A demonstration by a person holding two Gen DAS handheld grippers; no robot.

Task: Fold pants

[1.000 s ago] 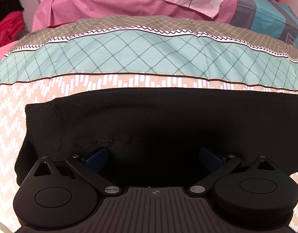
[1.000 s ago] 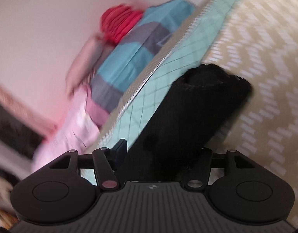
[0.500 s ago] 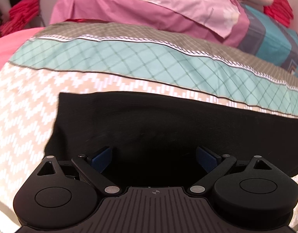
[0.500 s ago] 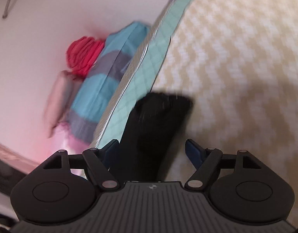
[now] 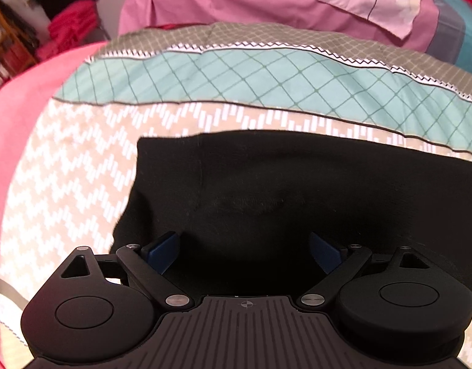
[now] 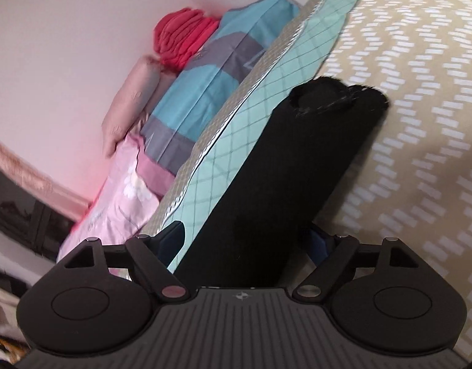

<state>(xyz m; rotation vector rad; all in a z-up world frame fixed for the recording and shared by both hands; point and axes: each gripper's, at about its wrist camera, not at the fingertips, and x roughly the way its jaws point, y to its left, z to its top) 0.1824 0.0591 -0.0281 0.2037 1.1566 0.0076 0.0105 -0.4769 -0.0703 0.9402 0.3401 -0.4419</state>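
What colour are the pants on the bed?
Plain black. The pants lie on the patterned bedspread; the left wrist view shows them best.

The bed (image 5: 82, 166) wears a beige zigzag cover with a teal lattice band. Black pants (image 5: 297, 190) lie flat on it, folded lengthwise. Pink pillows (image 5: 266, 3) and a blue-grey pillow (image 6: 211, 73) sit at its head.

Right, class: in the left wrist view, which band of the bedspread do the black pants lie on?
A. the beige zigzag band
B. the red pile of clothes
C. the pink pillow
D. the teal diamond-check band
A: the black pants lie on the beige zigzag band, short of the teal band beyond.
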